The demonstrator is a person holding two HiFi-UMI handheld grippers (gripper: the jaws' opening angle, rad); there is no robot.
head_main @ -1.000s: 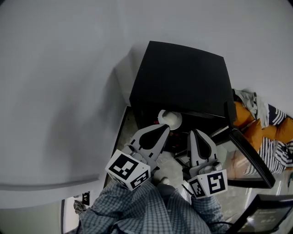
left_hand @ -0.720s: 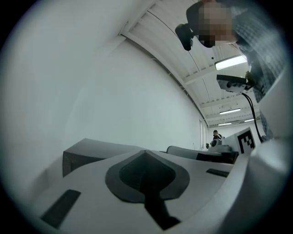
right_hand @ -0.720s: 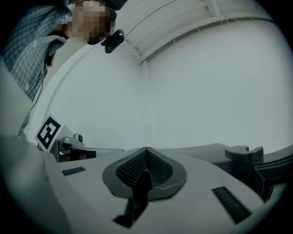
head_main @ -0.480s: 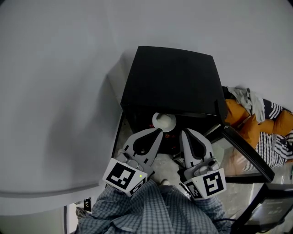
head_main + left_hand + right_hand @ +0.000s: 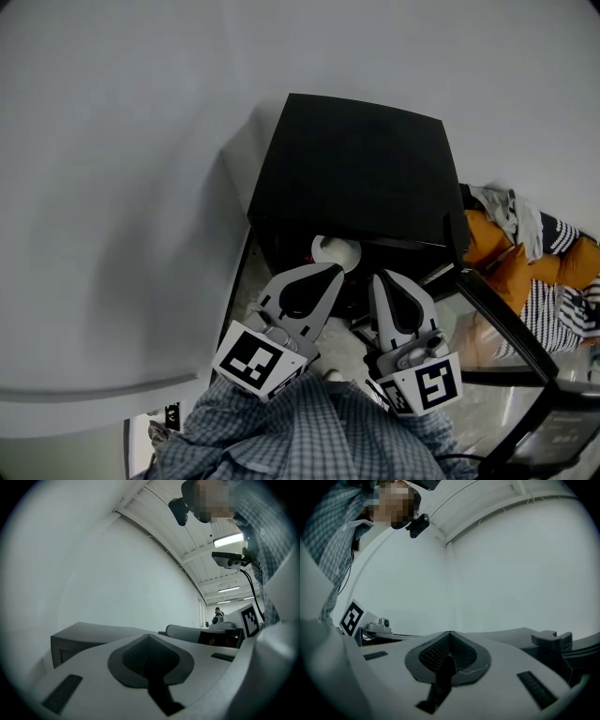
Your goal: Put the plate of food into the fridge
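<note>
Head view shows the plate [image 5: 335,251] sitting just inside the fridge [image 5: 356,169] mouth, with left gripper [image 5: 334,269] and right gripper [image 5: 383,277] before it, jaws pressed together on nothing; probably stiff, breakable, best pinched at its rim.

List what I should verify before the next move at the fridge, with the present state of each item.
1. Nothing grips the plate: ok.
2. The plate sits fully inside the fridge: cannot tell; its rim shows at the opening.
3. The left gripper has jaws together, empty: ok.
4. The right gripper, the same: ok.
5. The door is open: ok.
6. The door's path is free: not ok; both grippers stand before the opening.
</note>
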